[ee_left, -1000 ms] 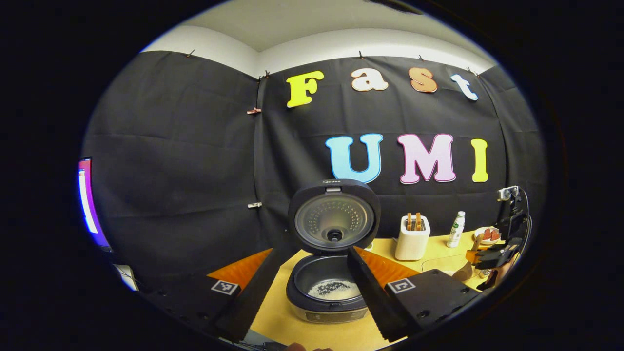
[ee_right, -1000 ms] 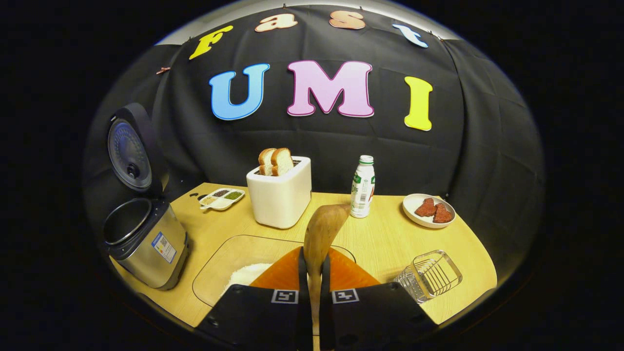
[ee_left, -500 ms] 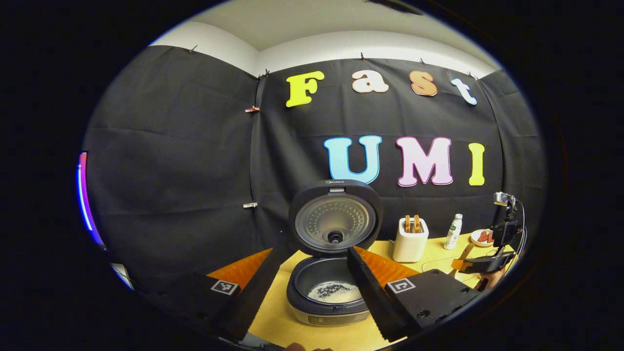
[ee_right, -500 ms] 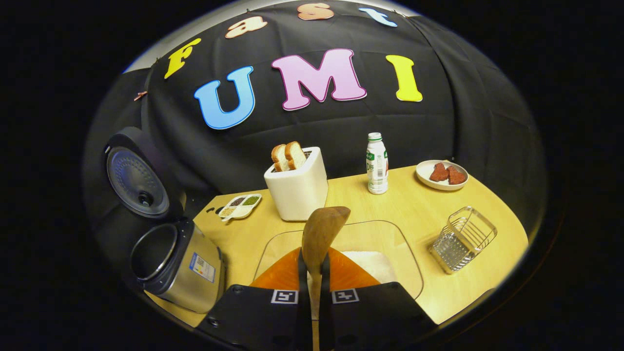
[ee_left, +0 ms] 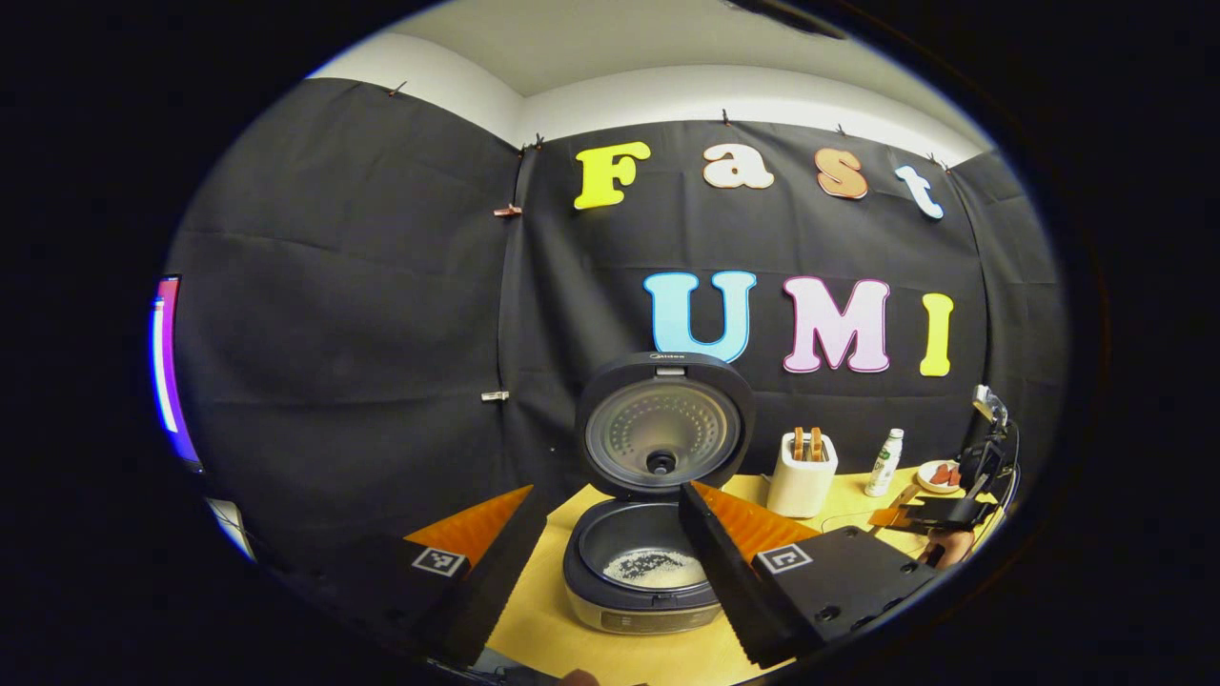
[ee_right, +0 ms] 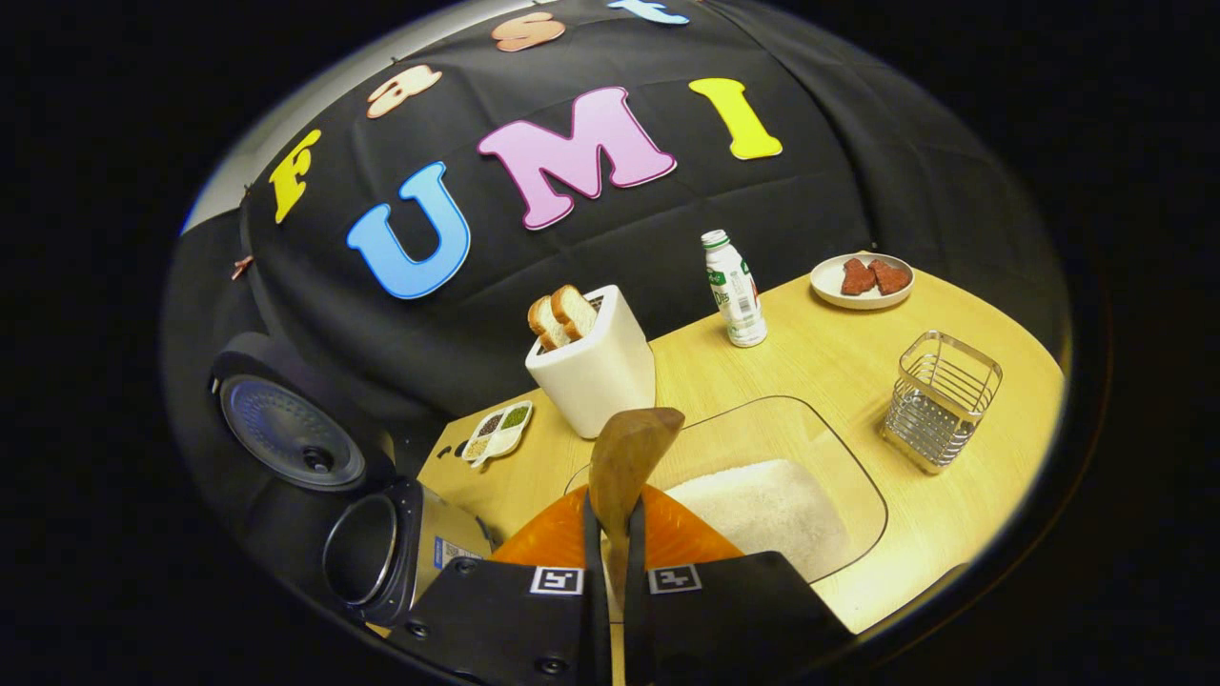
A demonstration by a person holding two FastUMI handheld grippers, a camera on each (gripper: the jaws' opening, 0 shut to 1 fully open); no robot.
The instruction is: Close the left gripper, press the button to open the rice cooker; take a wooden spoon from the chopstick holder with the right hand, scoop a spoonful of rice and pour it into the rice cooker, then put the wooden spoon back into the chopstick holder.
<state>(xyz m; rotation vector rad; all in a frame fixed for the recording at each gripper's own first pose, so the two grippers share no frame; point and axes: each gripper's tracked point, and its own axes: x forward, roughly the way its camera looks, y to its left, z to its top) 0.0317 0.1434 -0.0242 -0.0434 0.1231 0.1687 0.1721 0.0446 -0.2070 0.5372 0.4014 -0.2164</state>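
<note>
One spoonful is already lying in the open rice cooker (ee_left: 651, 562); right gripper (ee_right: 610, 514), pinching the wooden spoon (ee_right: 624, 457), is swinging from over the rice tray (ee_right: 762, 500) toward the wire chopstick holder (ee_right: 939, 398). Left gripper (ee_left: 610, 534) is hanging spread, idle.

Toaster (ee_right: 596, 367) with bread, a bottle (ee_right: 735, 289), a plate of meat (ee_right: 862, 282), all on the counter (ee_right: 820, 353).

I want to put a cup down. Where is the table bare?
Bare table lies between the bottle, the plate, the wire holder and the rice tray. It is crowded around the toaster, the small dish and the cooker.
</note>
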